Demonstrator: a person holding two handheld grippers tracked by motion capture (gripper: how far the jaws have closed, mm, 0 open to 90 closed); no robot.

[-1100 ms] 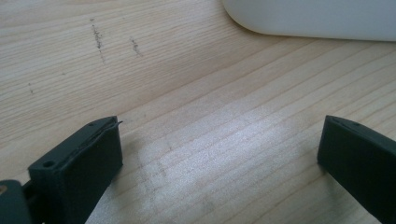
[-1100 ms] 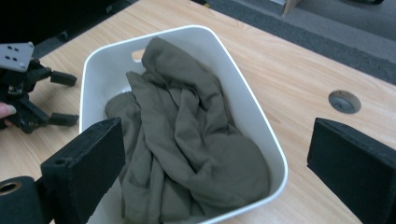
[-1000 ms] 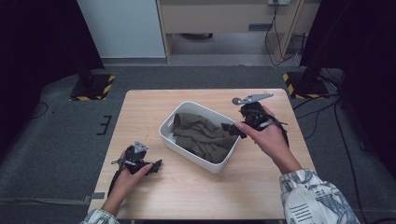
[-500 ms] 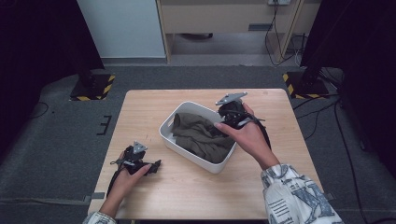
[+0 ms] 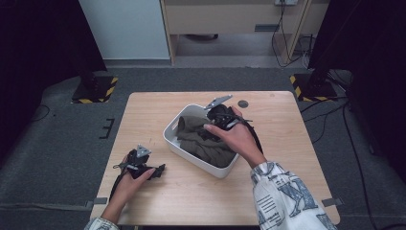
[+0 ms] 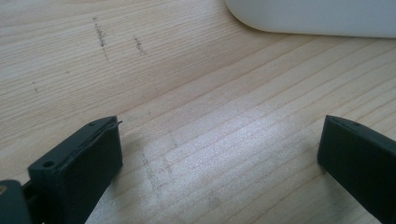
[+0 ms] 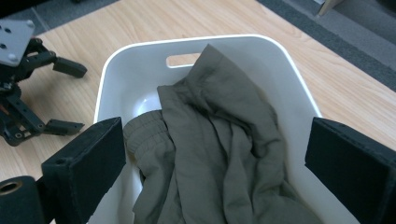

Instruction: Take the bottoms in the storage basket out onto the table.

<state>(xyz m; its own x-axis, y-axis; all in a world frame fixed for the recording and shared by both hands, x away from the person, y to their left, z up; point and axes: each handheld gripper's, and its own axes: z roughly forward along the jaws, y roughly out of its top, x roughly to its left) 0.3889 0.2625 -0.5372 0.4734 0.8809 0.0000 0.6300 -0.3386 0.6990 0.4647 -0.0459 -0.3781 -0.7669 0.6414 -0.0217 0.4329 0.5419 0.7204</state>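
Olive garment (image 7: pixel 219 154) fills the white bin (image 7: pixel 299 84), unlabelled; right gripper (image 7: pixel 215 163) above, jaws apart; left gripper (image 6: pixel 219 158) jaws apart.

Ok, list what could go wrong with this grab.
The right gripper hangs open over the olive garment bunched in the white bin; it may pinch just one fold. Lifting could drag the light bin along, since the left gripper rests apart on the table, not bracing it.

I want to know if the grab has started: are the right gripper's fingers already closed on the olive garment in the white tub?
No: in the right gripper view the fingers stand wide apart above the olive garment, not touching it.
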